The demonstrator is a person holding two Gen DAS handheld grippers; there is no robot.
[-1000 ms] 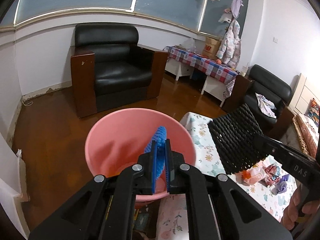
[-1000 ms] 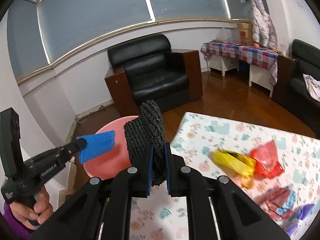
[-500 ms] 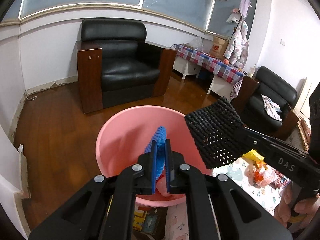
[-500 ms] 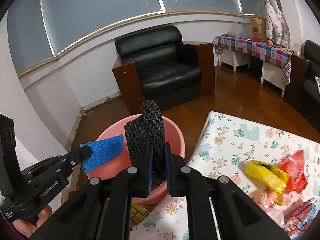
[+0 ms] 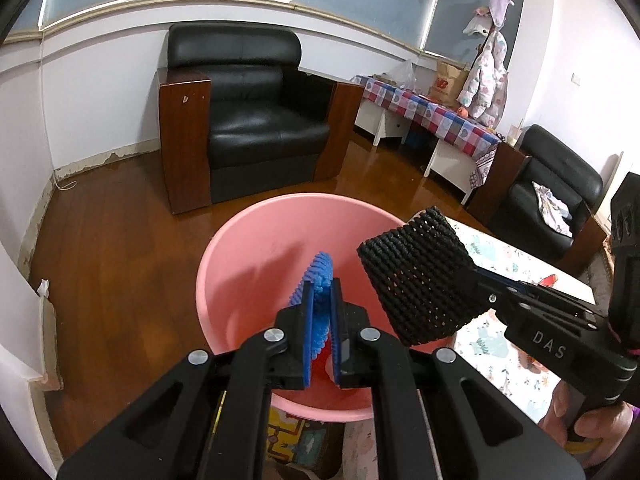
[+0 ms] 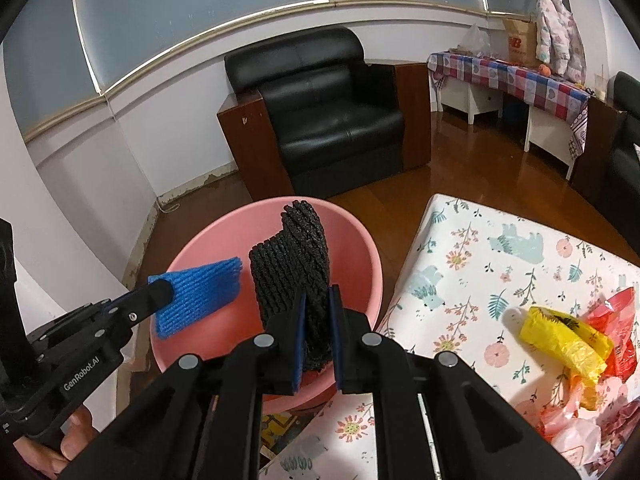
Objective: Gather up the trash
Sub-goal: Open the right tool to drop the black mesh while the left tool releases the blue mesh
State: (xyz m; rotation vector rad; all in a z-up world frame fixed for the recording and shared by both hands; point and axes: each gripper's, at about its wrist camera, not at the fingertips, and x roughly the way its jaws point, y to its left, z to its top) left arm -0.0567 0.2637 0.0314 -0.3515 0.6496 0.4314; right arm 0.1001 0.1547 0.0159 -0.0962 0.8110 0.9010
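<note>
Drop-off step of trash collection: both claws hang over the pink bin point(image 6: 272, 276), which stands on the floor beside the desk point(image 6: 500, 264). The left claw point(image 5: 321, 308) is nearly closed, pinching blue foam net point(image 5: 318, 280); the right claw point(image 6: 317, 312) is nearly closed on black foam net point(image 6: 292, 256). The next move likely calls for spreading each claw so its net falls inside the rim. A yellow bag point(image 6: 560, 336) and red wrapper point(image 6: 616, 316) lie on the desk, uncollected.
</note>
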